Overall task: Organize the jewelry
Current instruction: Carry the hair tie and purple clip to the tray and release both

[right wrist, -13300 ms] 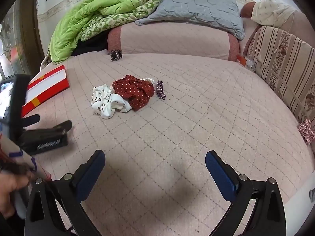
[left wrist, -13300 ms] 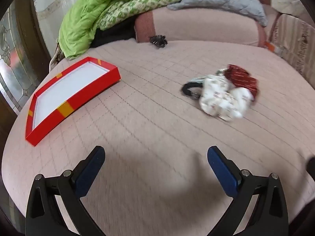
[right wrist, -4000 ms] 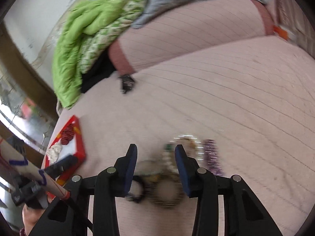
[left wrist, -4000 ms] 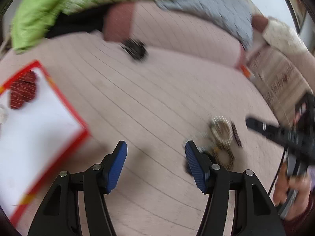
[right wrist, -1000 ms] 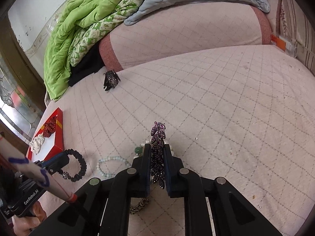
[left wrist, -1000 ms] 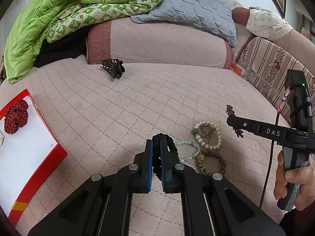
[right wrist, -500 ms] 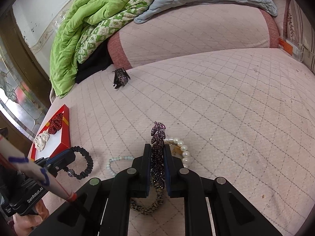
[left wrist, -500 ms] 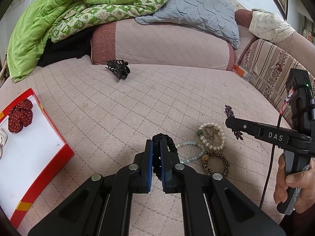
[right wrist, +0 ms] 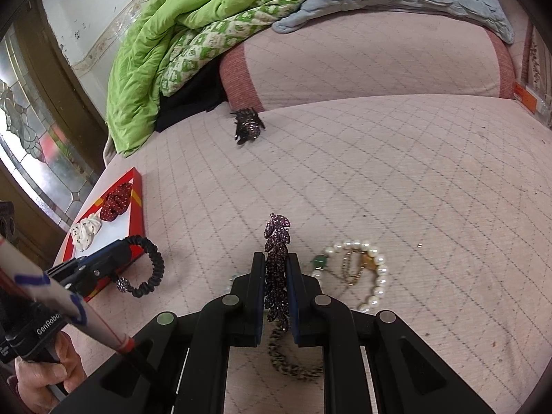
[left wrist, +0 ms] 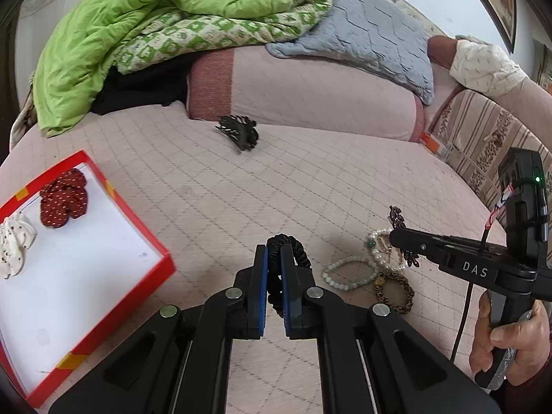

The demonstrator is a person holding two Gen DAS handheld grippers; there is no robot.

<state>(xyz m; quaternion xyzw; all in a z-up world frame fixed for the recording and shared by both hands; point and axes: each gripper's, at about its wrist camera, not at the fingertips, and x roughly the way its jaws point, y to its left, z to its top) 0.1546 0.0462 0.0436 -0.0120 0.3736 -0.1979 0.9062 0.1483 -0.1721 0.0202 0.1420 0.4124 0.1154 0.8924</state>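
Observation:
My left gripper (left wrist: 273, 253) is shut on a black hair tie (left wrist: 291, 246), held above the pink bed; it also shows in the right wrist view (right wrist: 146, 267). My right gripper (right wrist: 277, 260) is shut on a purple leaf-shaped hair clip (right wrist: 277, 241), also seen in the left wrist view (left wrist: 396, 215). The red box with a white floor (left wrist: 86, 276) lies to the left and holds a red scrunchie (left wrist: 63, 198) and a white scrunchie (left wrist: 13, 241). A pearl bracelet (right wrist: 374, 272), a pale green bead bracelet (left wrist: 345, 272) and a leopard-print hair tie (left wrist: 396, 291) lie on the bed.
A black claw clip (left wrist: 239, 132) lies near the pink bolster (left wrist: 310, 96) at the back. A green blanket (left wrist: 138, 17) and a grey pillow (left wrist: 362, 34) sit on the bolster. A striped cushion (left wrist: 483, 138) is at the right.
Both grippers stay shut on their items. The left view has shifted toward the red box, which now shows more fully; the right gripper has lifted the purple clip a little above the bracelets.

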